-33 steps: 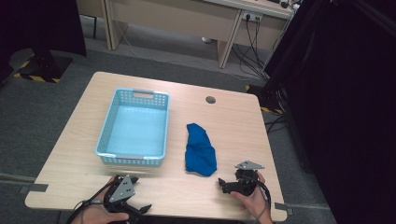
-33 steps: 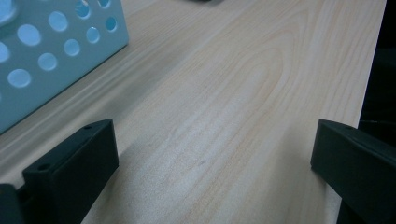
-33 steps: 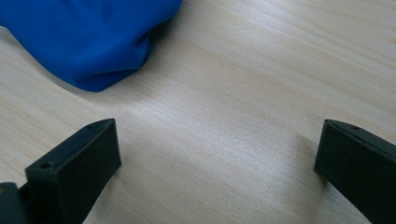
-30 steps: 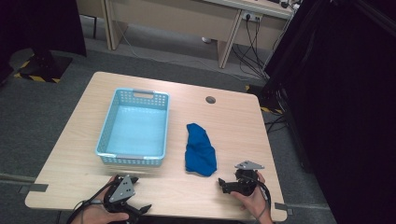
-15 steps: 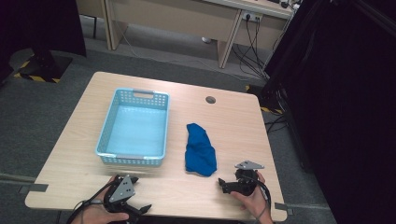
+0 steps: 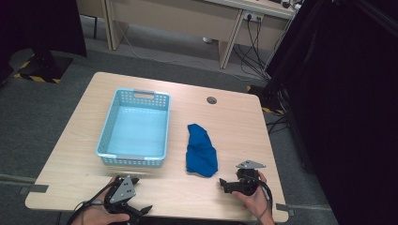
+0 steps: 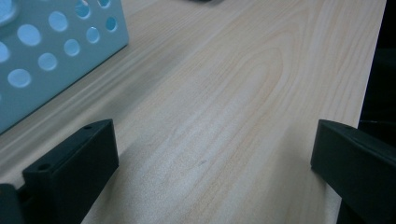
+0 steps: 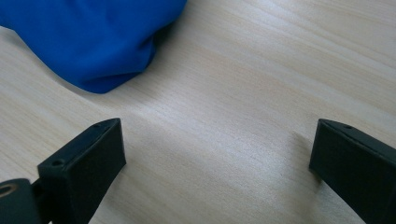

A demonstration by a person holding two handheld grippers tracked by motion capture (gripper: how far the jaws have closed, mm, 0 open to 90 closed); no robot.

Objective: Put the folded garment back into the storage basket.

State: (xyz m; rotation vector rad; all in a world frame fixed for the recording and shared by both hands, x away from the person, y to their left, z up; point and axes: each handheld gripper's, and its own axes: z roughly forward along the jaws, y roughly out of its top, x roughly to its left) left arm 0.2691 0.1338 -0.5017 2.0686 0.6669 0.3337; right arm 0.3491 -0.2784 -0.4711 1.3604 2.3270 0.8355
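Cloth (image 6: 201, 151), blue, crumpled: high view, on desk (image 6: 234, 122) just right of light-blue basket (image 6: 136, 127); left claw (image 6: 138, 194) near basket's front edge, right claw (image 6: 224, 184) near cloth. Left gripper view: jaws wide apart, empty, basket wall (image 7: 51, 56) beside. Right gripper view: jaws wide apart, empty, cloth (image 8: 93, 37) just ahead.

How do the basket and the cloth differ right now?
The basket is pale blue, rigid and perforated, an open tray; the cloth is deep blue, soft and crumpled in a heap. The basket is far larger than the cloth. Both rest on the table, untouched by either gripper.
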